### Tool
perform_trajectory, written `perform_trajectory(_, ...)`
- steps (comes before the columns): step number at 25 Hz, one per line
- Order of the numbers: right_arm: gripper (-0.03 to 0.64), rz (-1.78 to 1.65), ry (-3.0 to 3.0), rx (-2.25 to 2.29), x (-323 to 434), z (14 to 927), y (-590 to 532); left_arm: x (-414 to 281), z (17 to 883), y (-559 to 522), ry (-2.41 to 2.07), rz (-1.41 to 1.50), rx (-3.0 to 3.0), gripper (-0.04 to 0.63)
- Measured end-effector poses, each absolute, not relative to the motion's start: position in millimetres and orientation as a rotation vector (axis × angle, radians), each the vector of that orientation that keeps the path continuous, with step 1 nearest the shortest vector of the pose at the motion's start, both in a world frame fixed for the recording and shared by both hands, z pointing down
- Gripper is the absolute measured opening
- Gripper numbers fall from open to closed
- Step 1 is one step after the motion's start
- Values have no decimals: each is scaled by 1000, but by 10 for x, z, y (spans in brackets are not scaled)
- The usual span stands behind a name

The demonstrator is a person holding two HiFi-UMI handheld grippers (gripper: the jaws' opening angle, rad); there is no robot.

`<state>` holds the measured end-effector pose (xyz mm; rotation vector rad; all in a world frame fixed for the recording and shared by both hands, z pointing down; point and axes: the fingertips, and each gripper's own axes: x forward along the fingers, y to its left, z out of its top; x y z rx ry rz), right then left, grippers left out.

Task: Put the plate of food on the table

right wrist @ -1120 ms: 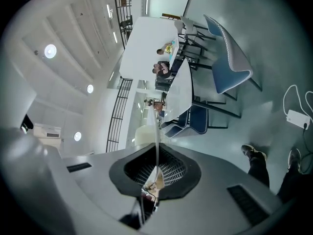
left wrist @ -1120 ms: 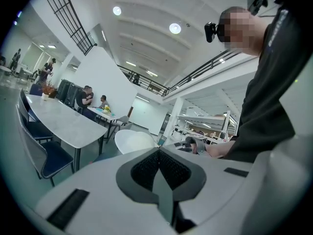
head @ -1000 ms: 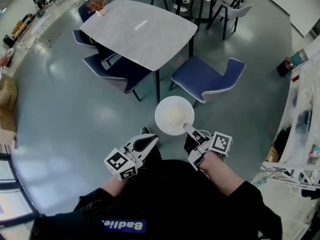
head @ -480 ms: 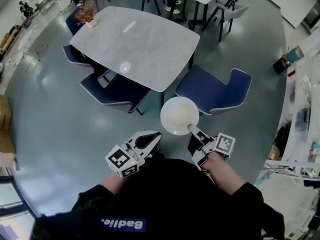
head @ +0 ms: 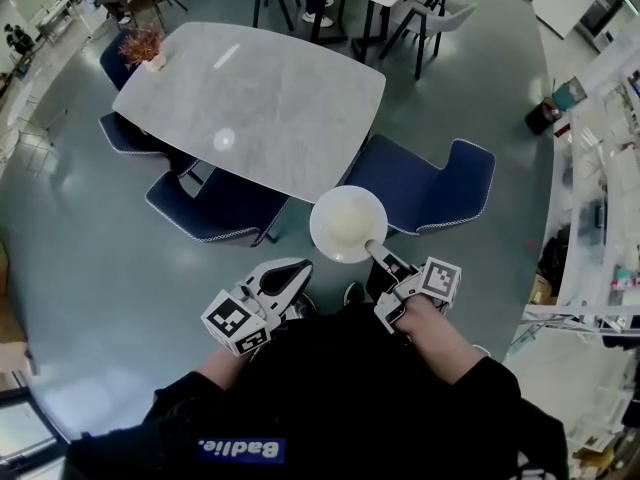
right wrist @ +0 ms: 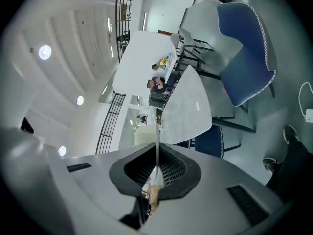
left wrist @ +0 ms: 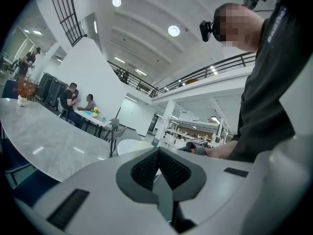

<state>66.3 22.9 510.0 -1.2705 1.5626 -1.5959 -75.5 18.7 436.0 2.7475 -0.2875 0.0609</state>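
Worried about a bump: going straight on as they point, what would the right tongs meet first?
Probably the grey table, with the plate in the right tongs touching first; depth is unclear.

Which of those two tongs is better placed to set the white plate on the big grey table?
Right. The right tongs grip the round white plate by its rim, with the large grey table just ahead; the left tongs are shut and empty.
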Motion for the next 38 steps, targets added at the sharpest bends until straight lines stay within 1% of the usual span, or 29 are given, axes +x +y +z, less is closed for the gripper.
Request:
perform_trajectory(13,17,-1651,1610,-1214,838,5163,-264,-539,4347,-168,-386,73,2745,8)
perform_trajectory(28,17,-1754,1685,-1110,1305,5292,-739,14,4390,-474,-544,126,2707,8)
perform_trajectory(38,17,-1819,1747,-1087,1351,5443,-991,61,4471,-534,-635,127,2656,8)
